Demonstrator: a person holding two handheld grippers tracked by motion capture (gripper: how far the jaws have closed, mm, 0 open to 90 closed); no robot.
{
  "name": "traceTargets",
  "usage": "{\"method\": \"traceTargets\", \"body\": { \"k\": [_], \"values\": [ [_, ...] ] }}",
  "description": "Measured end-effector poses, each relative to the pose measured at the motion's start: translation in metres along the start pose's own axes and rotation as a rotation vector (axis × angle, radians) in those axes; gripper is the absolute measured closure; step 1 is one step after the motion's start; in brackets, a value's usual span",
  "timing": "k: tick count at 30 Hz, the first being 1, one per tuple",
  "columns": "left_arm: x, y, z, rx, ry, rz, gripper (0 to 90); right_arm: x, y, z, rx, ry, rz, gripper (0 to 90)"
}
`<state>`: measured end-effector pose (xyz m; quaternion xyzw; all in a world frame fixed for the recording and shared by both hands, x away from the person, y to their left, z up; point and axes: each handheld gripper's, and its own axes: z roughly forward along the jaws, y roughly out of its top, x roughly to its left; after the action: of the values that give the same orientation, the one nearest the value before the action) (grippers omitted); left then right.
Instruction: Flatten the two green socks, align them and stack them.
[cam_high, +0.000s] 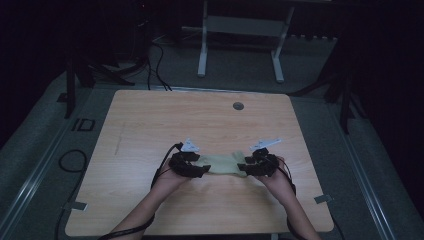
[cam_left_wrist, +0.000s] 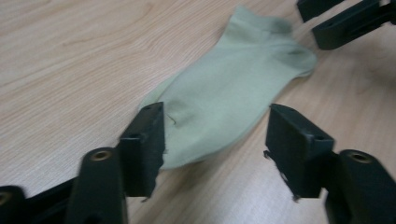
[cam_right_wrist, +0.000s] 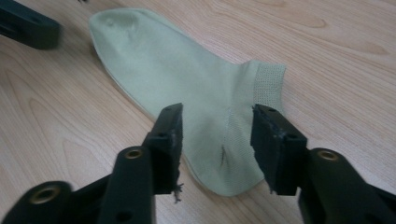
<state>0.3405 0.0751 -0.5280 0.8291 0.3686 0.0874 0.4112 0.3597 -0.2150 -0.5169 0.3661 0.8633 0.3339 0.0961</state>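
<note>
Two grippers flank a pale green cotton sock (cam_high: 223, 163) lying flat on the light wooden table (cam_high: 150, 130) in the high view. Left gripper (cam_left_wrist: 215, 140) gapes wide over its toe; right gripper (cam_right_wrist: 215, 142) stands half-open astride its heel. Neither holds it; closing on the fabric likely comes next.

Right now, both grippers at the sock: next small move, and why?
Probably close both grippers. The sock lies flat on the table, the left gripper open over its toe end and the right gripper open over its heel end; neither holds it yet.
</note>
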Motion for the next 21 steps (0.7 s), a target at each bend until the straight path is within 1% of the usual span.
{"method": "traceTargets", "body": {
  "k": [2, 3, 4, 5, 6, 7, 8, 9, 10, 11, 12, 14, 17, 21],
  "values": [
    [0.002, -0.001, -0.006, -0.026, -0.007, -0.023, 28.5, 0.0, 0.001, -0.001, -0.01, -0.003, 0.001, 48.7],
    [0.003, -0.002, -0.009, -0.042, 0.003, -0.024, 27.4, 0.001, 0.001, -0.002, -0.022, -0.003, 0.002, 48.4],
    [0.004, -0.003, -0.012, -0.055, -0.001, -0.032, 26.0, 0.001, 0.001, -0.002, -0.032, -0.007, 0.005, 47.0],
    [0.005, -0.004, -0.013, -0.06, -0.003, -0.04, 24.4, 0.001, 0.002, -0.003, -0.042, -0.008, 0.009, 45.2],
    [0.006, -0.005, -0.013, -0.056, 0.002, -0.044, 23.3, 0.0, 0.002, -0.003, -0.045, 0.0, 0.018, 41.0],
    [0.007, -0.006, -0.013, -0.058, 0.001, -0.043, 17.8, 0.0, 0.003, -0.003, -0.049, 0.0, 0.031, 35.6],
    [0.007, -0.006, -0.013, -0.058, 0.001, -0.043, 14.2, 0.0, 0.003, -0.003, -0.049, 0.0, 0.031, 35.6],
    [0.008, -0.01, -0.013, -0.077, 0.008, -0.052, 13.0, 0.002, 0.004, -0.004, -0.067, 0.011, 0.013, 17.9],
    [0.008, -0.01, -0.013, -0.082, 0.002, -0.061, 10.4, 0.001, 0.005, -0.004, -0.064, 0.024, 0.026, 14.8],
    [0.007, -0.011, -0.013, -0.085, 0.004, -0.062, 9.8, 0.001, 0.005, -0.005, -0.067, 0.038, 0.033, 14.5],
    [0.006, -0.011, -0.013, -0.09, 0.009, -0.062, 9.8, 0.001, 0.005, -0.006, -0.076, 0.051, 0.03, 14.0],
    [0.003, -0.012, -0.014, -0.098, 0.02, -0.047, 9.8, 0.001, 0.005, -0.008, -0.115, 0.025, 0.029, 13.9],
    [0.001, -0.016, -0.014, -0.092, 0.024, -0.046, 9.6, -0.001, 0.004, -0.012, -0.159, -0.016, 0.045, 13.9],
    [0.001, -0.02, -0.018, -0.088, 0.026, -0.044, 9.6, -0.004, 0.003, -0.014, -0.178, -0.041, 0.042, 13.9]
  ]
}}
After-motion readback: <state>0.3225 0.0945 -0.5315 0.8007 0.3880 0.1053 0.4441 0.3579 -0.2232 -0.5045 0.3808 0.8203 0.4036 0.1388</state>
